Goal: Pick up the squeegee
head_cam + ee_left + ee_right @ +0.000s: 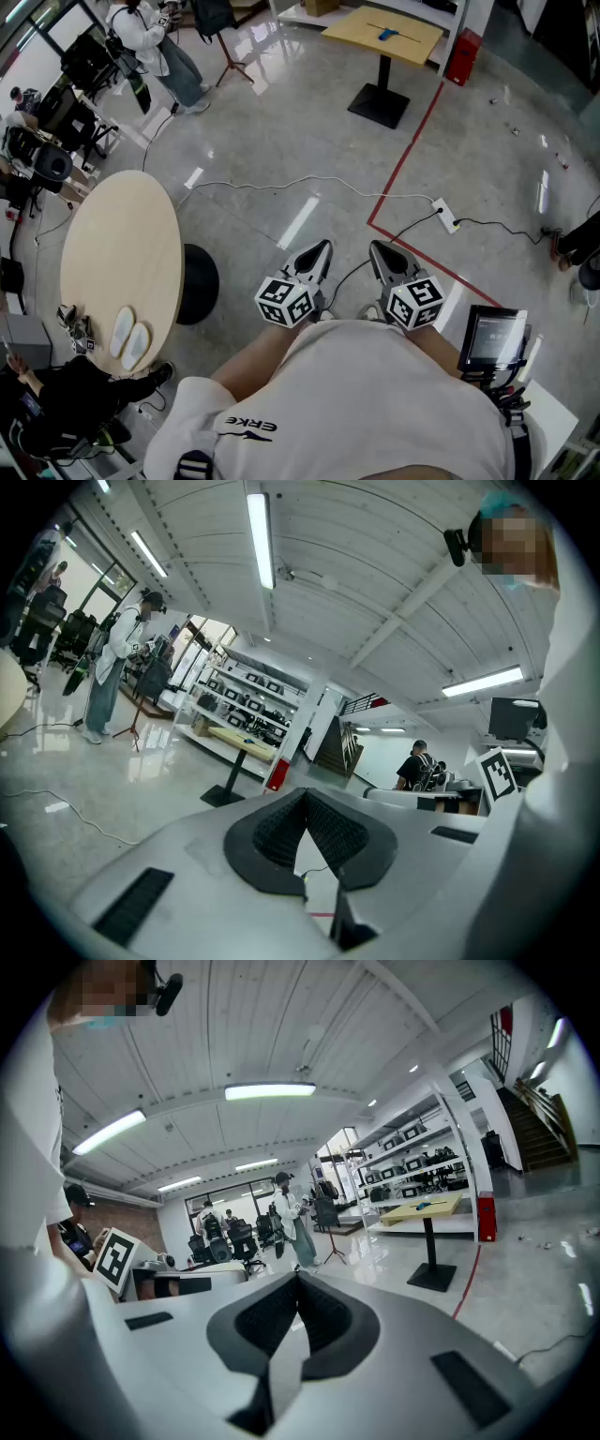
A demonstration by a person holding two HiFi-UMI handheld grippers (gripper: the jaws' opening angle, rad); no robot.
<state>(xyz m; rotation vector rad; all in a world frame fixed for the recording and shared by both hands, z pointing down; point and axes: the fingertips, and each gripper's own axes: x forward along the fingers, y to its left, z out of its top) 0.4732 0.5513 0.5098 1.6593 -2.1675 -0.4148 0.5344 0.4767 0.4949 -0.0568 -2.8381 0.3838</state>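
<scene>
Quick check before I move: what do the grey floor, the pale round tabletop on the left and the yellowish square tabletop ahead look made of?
Grey floor: polished stone or sealed concrete, glossy, it mirrors the lights. Pale round tabletop: wood or wood-look laminate, matte, even colour without glare. Yellowish square tabletop: similar wood look; its black pedestal is probably painted metal.

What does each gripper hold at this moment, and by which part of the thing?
Nothing is held. The left gripper and the right gripper both have their jaws together, with no object between them.
</scene>
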